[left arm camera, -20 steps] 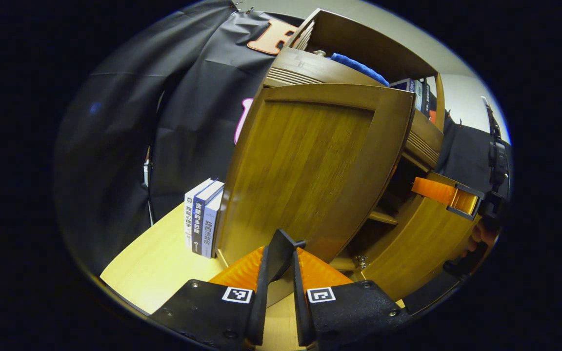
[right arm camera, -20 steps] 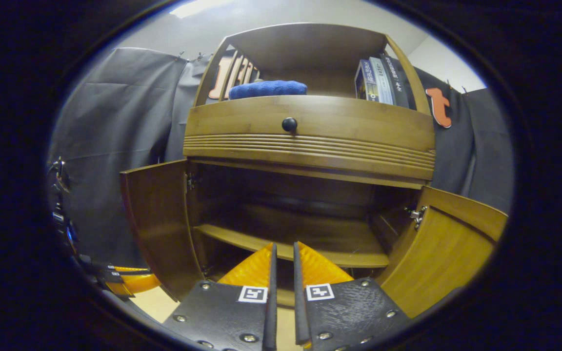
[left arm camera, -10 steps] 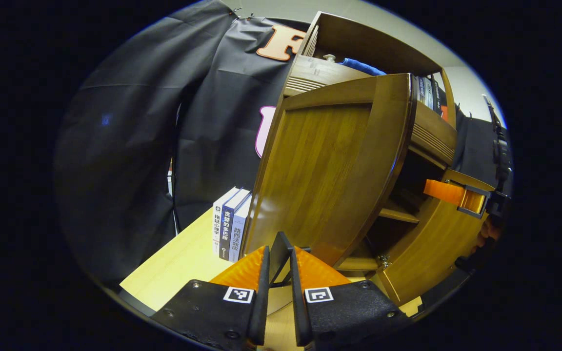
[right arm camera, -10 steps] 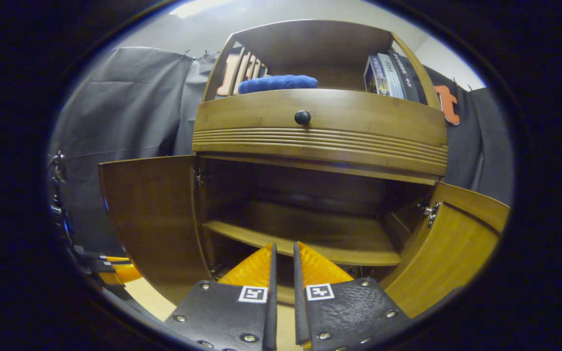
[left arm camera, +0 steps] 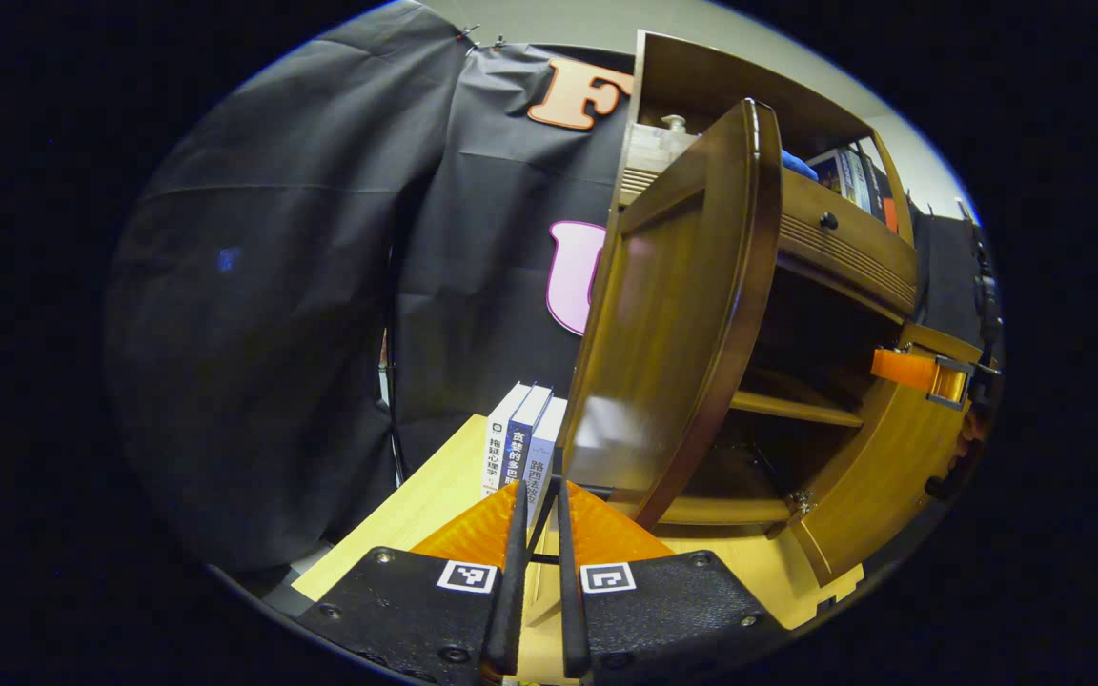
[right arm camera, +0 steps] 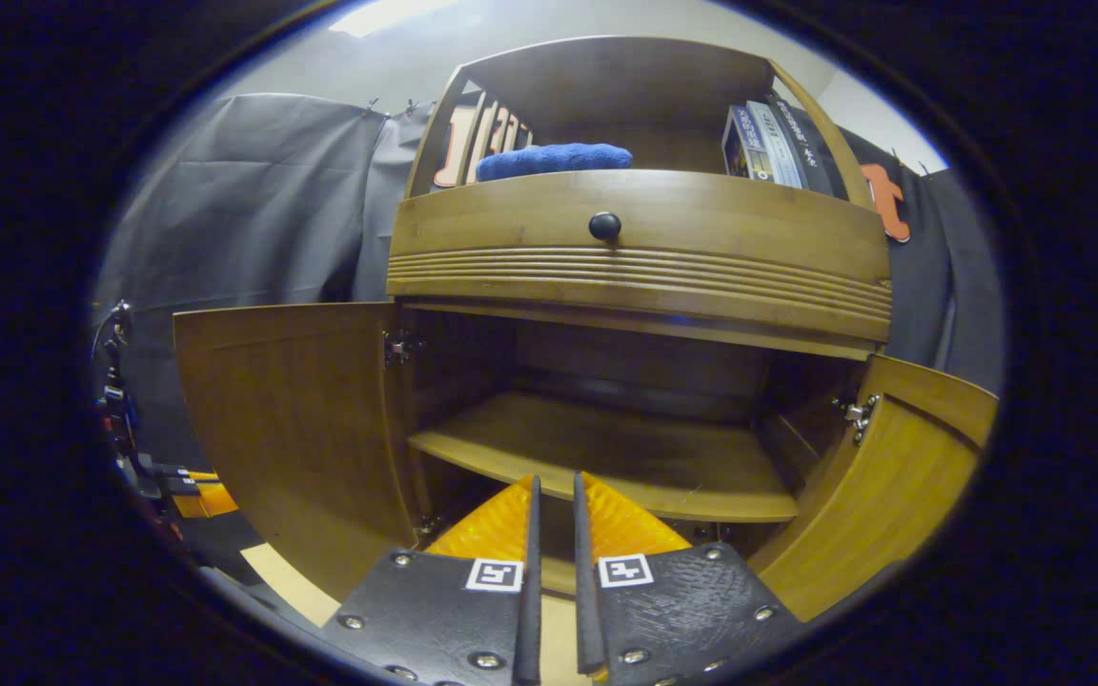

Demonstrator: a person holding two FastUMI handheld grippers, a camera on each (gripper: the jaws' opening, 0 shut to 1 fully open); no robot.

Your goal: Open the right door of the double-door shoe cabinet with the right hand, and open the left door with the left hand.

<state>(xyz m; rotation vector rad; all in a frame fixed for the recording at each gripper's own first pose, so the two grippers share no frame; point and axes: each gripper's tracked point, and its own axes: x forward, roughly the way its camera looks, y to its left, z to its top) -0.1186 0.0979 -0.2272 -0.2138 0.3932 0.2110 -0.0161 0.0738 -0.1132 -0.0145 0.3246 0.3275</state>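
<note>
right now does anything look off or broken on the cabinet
Nothing stands out. The left door and right door both hang open on their hinges, the inner shelf sits level, and the drawer above is shut.

In the left gripper view, the left gripper (left arm camera: 538, 495) has its fingers nearly together with a thin dark piece between them, right at the lower edge of the open left door (left arm camera: 673, 314). Three upright books (left arm camera: 520, 448) stand on the light wooden table (left arm camera: 416, 514) beside that door. Farther right, the right gripper (left arm camera: 921, 370) sits at the top edge of the open right door (left arm camera: 878, 486).
</note>
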